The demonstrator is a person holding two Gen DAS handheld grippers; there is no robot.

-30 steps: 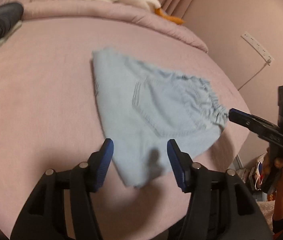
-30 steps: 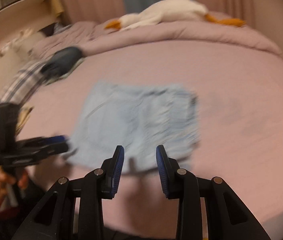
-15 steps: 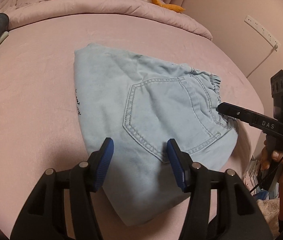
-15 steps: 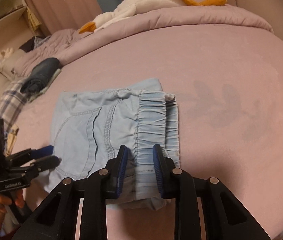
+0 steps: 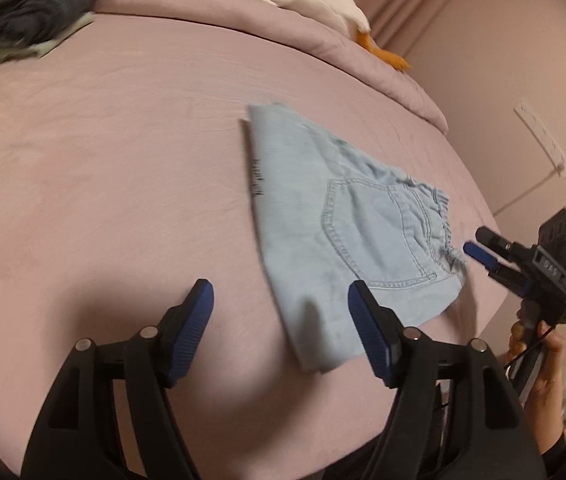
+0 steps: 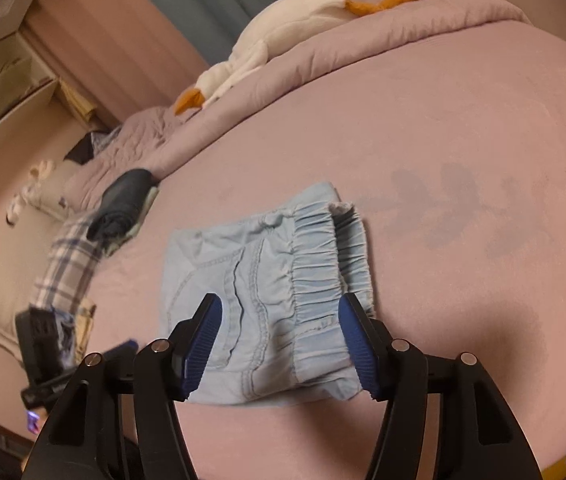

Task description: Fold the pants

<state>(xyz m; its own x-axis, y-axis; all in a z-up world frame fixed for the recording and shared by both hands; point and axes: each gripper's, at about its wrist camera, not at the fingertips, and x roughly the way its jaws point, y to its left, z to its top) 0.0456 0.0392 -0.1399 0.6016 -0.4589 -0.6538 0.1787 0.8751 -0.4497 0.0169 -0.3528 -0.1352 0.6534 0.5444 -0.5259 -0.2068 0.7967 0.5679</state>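
- Denim, pale blue and soft, makes up the pants (image 5: 347, 236), folded into a compact packet lying flat on the pink bedsheet (image 5: 115, 184) near the bed's near edge.
- Hidden parts: the legs are folded under or inside, so their ends cannot be made out; in the right wrist view the packet's near edge sits behind the blue pads, and a dark printed mark along one folded edge is too small to read.
- Blurred at the frame edges are a dark folded garment (image 6: 123, 204) on a plaid cloth (image 6: 67, 272); the person's hand (image 5: 539, 356) under the other tool is cut off by the lens rim.
- Textures: a stitched back pocket faces up, and the elastic waistband (image 6: 323, 264) is gathered into fine ribs; the sheet looks velvety with brushed dark marks; a white plush goose (image 6: 283, 28) with orange beak and feet lies on the rolled quilt.
- Long axis: in the left wrist view the packet runs from the far folded edge toward the near right, waistband end pointing at the right gripper (image 5: 479, 248).
- Left gripper (image 5: 281, 332): jaws have just been opening, stand wide apart, nothing pinched, the packet's corner lying just beyond its right pad.
- Right gripper's jaws have likewise just been opening; in its own view they straddle the waistband without pressing it.
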